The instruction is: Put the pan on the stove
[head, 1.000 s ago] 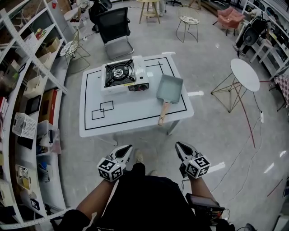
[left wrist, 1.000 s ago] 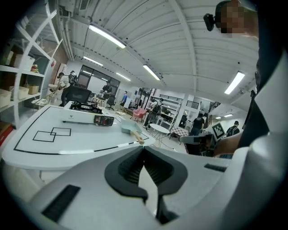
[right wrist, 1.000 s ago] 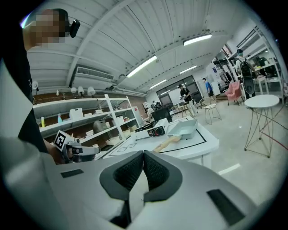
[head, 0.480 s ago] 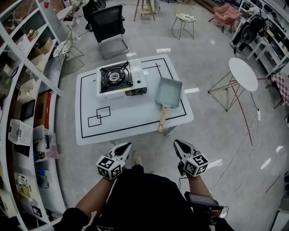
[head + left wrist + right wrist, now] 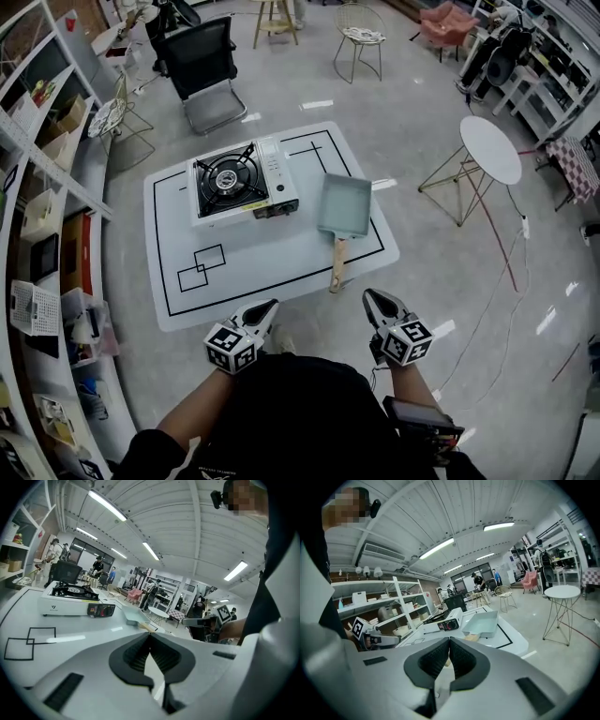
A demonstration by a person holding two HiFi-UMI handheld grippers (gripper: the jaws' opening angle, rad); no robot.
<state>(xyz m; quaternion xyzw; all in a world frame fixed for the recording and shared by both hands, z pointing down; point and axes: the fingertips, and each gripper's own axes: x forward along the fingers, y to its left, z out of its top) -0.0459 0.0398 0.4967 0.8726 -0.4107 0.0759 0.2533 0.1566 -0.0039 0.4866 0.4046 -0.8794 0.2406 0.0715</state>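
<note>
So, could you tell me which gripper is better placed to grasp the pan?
Right, probably. The right gripper sits closer to the pan, whose wooden handle points toward the table's near edge; the left gripper is further left. Both are shut.

bright ceiling strip lights; sharp; fisheye edge distortion.

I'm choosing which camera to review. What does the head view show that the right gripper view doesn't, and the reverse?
Only the head view: the whole wooden handle of the pan and the marker cube on the right gripper. Only the right gripper view: ceiling lights, and its fingers shut together with nothing between. Both: stove, pan, white table, round side table.
</note>
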